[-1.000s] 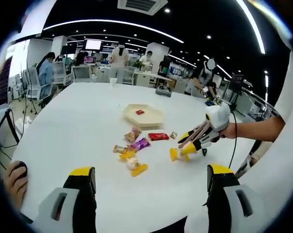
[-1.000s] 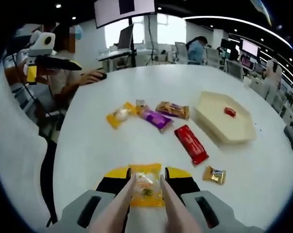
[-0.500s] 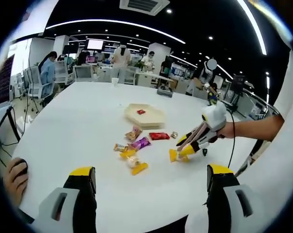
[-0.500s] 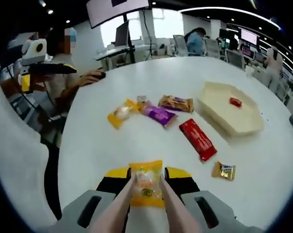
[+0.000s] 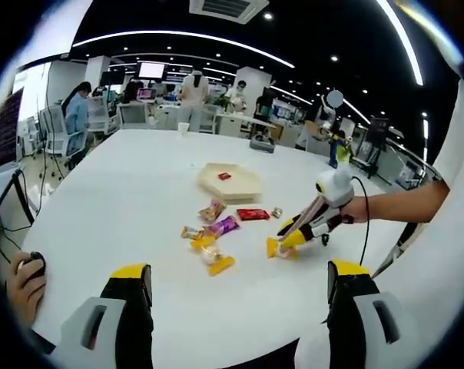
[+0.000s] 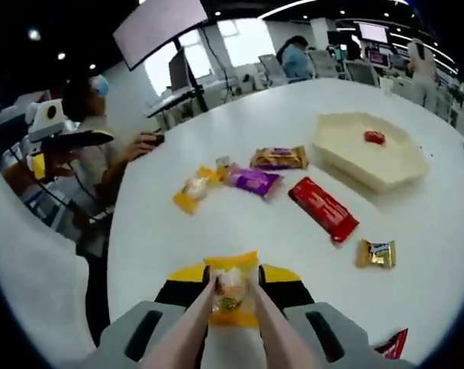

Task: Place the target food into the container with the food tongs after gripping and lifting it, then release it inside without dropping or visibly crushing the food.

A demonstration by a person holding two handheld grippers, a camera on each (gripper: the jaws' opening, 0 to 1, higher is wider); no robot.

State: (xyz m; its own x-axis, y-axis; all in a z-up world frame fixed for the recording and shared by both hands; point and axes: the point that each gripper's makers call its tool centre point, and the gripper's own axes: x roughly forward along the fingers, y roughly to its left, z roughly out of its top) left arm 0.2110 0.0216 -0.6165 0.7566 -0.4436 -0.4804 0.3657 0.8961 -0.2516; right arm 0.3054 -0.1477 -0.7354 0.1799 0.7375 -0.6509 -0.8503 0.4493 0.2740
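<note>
While our right claw (image 6: 230,296) squeezes tongs (image 6: 217,327) shut on yellow snack (image 6: 230,286), tray (image 6: 368,157) waits far ahead, rightward. Left claw (image 5: 240,288) wide open, holds nothing.

My left view looks across the table (image 5: 124,200) from far; my right sits close. Both share the tray (image 5: 229,182) at 12 o'clock.

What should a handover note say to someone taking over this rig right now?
Right gripper: its tongs are shut on the yellow snack packet, seemingly just above the table.
Left gripper: open, holding nothing, near the table's edge.
Container: beyond the loose snacks, holds one small red item.
Done: packet gripped.
Left: carry it over the container, release inside gently without squeezing harder.
</note>
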